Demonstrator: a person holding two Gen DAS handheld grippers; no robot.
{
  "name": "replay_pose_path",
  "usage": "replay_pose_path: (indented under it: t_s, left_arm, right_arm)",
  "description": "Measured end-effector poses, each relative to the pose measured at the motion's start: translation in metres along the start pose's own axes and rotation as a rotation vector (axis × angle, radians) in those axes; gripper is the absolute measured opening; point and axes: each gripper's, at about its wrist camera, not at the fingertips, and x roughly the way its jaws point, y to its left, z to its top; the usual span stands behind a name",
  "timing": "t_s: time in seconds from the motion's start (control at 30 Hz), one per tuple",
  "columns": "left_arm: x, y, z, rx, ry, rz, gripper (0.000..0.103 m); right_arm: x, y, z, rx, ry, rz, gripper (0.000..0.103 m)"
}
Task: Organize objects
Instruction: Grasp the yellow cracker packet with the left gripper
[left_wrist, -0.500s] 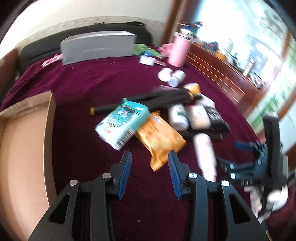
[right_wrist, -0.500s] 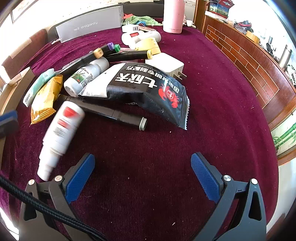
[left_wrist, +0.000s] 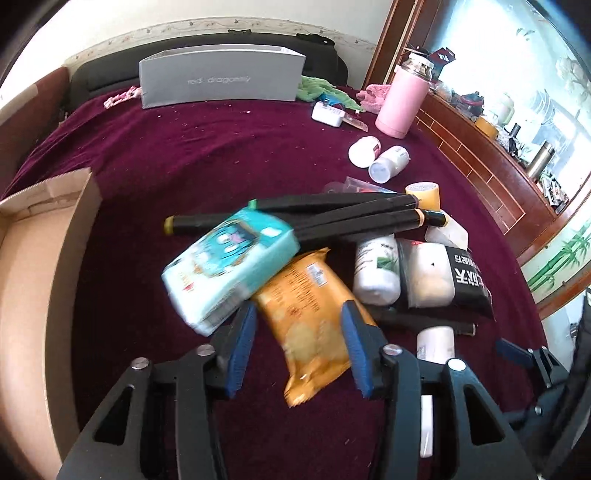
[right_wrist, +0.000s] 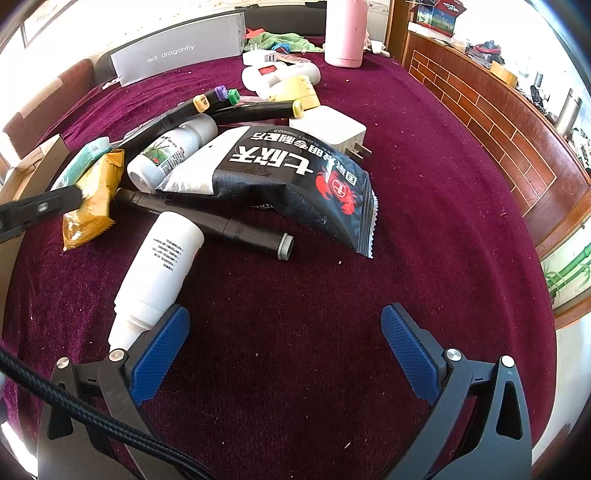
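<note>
Orange snack packet (left_wrist: 314, 314) sits in the pile on the red cloth (right_wrist: 424, 221), left gripper (left_wrist: 299, 347) straddling it half-open, probably lining up a grab, while the right gripper (right_wrist: 284, 347) hangs wide open, empty.

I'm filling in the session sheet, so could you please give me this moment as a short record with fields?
surface: dark red cloth
left gripper: open, jaws either side of the orange snack packet; contact unclear
right gripper: wide open, nothing between jaws
nearest to right gripper: white bottle, lying beside its left finger
pile: black markers, teal tissue pack, black crab-print bag, white charger
container: cardboard box, at left
</note>
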Motion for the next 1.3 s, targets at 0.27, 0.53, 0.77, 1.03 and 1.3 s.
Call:
replay_pose_path:
  t_s: [0.27,0.53,0.77,1.03,1.3]
  left_arm:
    - [0.014,-0.029,0.005,0.025,0.02,-0.004,0.049]
    - [0.011,-0.021,-0.004,0.0,0.045,-0.041,0.04]
    - [-0.008,0.002,-0.025,-0.056,0.086,-0.098,0.04]
    - [0.0,-0.024,-0.024,0.043,0.049,0.031,0.049]
    - [-0.013,-0.029,-0.04,0.114,0.031,0.06,0.039]
  right_arm:
    - [0.0,0.0,0.0,0.0,-0.001,0.0,0.103]
    - [0.001,0.0,0.0,0.0,-0.003,0.001,0.103]
    - [0.001,0.0,-0.001,-0.001,-0.004,0.001,0.103]
    - [0.0,-0.003,0.001,0.001,-0.004,-0.001,0.103]
    - [-0.012,-0.012,0.0,0.005,0.003,0.04,0.096]
